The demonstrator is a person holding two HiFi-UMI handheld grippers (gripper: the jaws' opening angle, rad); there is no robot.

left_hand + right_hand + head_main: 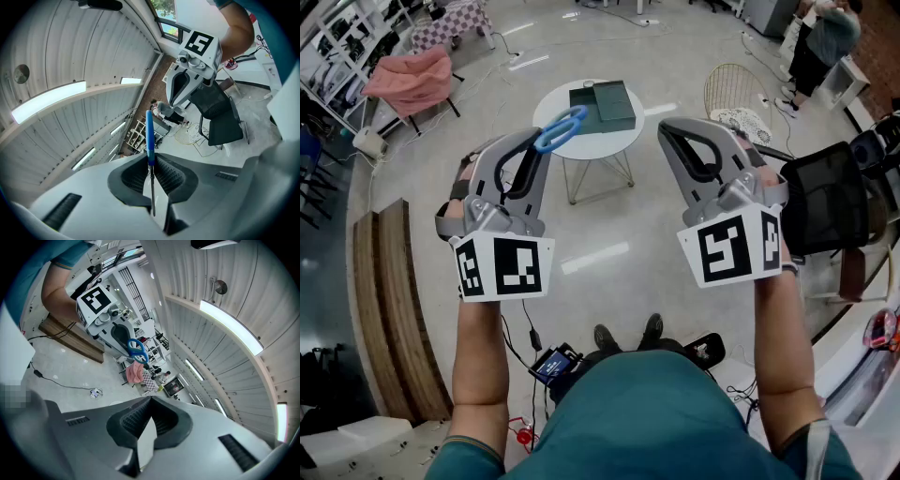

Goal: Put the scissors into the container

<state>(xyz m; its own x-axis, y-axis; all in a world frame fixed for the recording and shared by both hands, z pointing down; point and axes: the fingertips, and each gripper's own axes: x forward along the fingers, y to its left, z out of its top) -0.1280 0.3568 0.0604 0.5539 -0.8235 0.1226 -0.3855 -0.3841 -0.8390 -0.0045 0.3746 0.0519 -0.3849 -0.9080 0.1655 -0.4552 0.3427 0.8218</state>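
A pair of scissors with blue handles [561, 129] is clamped by its blades in my left gripper [546, 133], handles sticking out past the tips. In the left gripper view the scissors [150, 136] stand edge-on between the ribbed pads of the left gripper [151, 164]. My right gripper [667, 131] is held up beside it, shut and empty; its pads meet in the right gripper view [151, 404]. Both are raised high above the floor. Below and beyond them, a dark green container [602, 101] lies on a round white table [551, 111].
A pink-draped chair [411, 80] stands at the far left and a wire chair [736, 94] right of the table. A black office chair [825, 202] is close on my right, wooden benches [389, 300] on my left. A person [820, 42] stands far right.
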